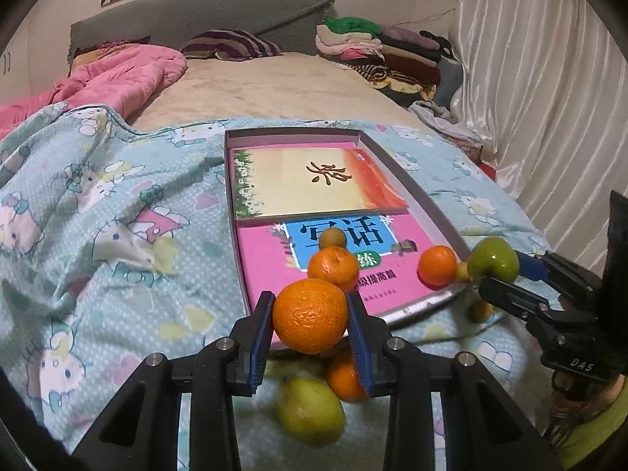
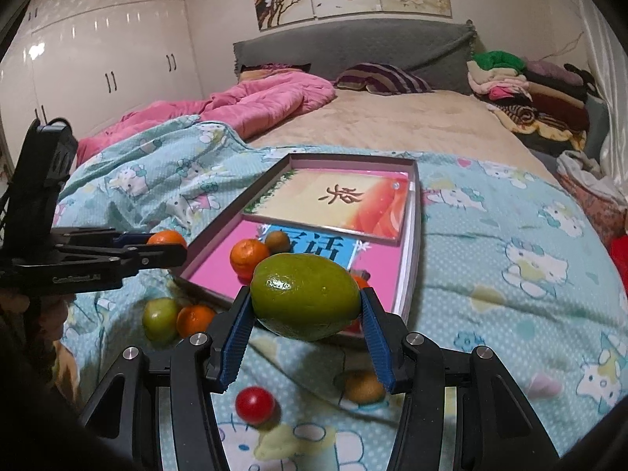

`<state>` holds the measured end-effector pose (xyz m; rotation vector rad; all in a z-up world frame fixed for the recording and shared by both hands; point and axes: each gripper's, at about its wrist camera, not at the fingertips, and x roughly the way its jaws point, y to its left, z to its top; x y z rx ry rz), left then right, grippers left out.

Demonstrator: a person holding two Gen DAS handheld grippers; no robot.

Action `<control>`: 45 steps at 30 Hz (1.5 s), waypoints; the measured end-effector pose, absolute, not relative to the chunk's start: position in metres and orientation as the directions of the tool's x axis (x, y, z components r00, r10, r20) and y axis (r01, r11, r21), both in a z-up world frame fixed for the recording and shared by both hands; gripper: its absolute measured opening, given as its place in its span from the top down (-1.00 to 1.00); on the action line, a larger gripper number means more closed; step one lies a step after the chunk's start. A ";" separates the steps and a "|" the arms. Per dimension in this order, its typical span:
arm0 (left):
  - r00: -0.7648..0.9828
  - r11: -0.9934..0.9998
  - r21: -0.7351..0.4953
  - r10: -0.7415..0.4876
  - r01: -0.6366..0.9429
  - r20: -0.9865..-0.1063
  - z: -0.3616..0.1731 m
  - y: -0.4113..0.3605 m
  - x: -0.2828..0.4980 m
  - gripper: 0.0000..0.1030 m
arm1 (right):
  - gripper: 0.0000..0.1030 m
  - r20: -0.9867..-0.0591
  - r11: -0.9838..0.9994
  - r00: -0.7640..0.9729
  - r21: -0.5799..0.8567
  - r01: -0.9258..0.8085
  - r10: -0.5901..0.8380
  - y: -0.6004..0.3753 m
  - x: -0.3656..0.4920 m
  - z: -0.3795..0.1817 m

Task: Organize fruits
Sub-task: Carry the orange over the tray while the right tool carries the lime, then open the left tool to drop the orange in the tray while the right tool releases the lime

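Partway: two small oranges (image 1: 333, 267) and a brownish fruit already in the shallow grey cardboard box (image 1: 416, 192); left hand-held gripper (image 1: 310, 316) pinches a round orange (image 1: 310, 314), right hand-held gripper (image 2: 306, 306) a green oval fruit (image 2: 305, 296), both at its near edge; several fruits remain on the bed outside it.

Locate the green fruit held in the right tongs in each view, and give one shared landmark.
Left wrist: green fruit at right edge, beside the tray's near corner.
Right wrist: centre foreground, between the blue pads.
Shared landmark: the pink book in the tray.
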<state>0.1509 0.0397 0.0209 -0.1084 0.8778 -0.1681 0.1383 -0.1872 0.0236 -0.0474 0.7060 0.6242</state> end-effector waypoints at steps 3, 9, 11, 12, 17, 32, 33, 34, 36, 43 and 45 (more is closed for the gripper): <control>0.609 0.979 -0.172 -0.202 0.108 -0.767 0.016 0.040 0.161 0.29 | -0.07 -0.623 0.813 0.583 0.156 -0.560 0.521 -0.182 0.145 0.024; 0.591 0.979 -0.152 -0.202 0.133 -0.781 0.009 0.031 0.171 0.29 | -0.07 -0.631 0.804 0.576 0.133 -0.580 0.520 -0.170 0.152 0.022; 0.585 0.979 -0.155 -0.205 0.134 -0.785 0.005 0.031 0.172 0.29 | -0.07 -0.634 0.801 0.573 0.129 -0.584 0.520 -0.169 0.154 0.021; 0.582 0.979 -0.154 -0.203 0.133 -0.788 0.004 0.031 0.172 0.29 | -0.07 -0.637 0.798 0.569 0.127 -0.589 0.521 -0.167 0.156 0.020; 0.570 0.980 -0.151 -0.199 0.131 -0.797 -0.003 0.032 0.177 0.29 | -0.07 -0.651 0.781 0.548 0.113 -0.615 0.526 -0.159 0.161 0.016; 0.552 0.980 -0.141 -0.197 0.143 -0.810 -0.008 0.039 0.183 0.29 | -0.07 -0.719 0.714 0.475 0.042 -0.699 0.507 -0.129 0.179 -0.004; 0.554 0.981 -0.137 -0.193 0.141 -0.810 -0.008 0.040 0.184 0.29 | -0.07 -0.723 0.709 0.471 0.036 -0.704 0.505 -0.127 0.180 -0.005; 0.555 0.981 -0.138 -0.191 0.137 -0.810 -0.008 0.041 0.184 0.29 | -0.07 -0.726 0.704 0.468 0.031 -0.709 0.503 -0.125 0.181 -0.005; 0.555 0.981 -0.142 -0.192 0.132 -0.809 -0.008 0.044 0.185 0.29 | -0.07 -0.733 0.697 0.460 0.026 -0.717 0.501 -0.122 0.183 -0.008; 0.555 0.980 -0.143 -0.195 0.135 -0.809 -0.008 0.044 0.186 0.29 | -0.07 -0.757 0.678 0.434 0.016 -0.735 0.488 -0.114 0.189 -0.013; 0.555 0.980 -0.143 -0.194 0.135 -0.809 -0.008 0.044 0.186 0.29 | -0.07 -0.763 0.674 0.425 0.018 -0.738 0.486 -0.112 0.191 -0.014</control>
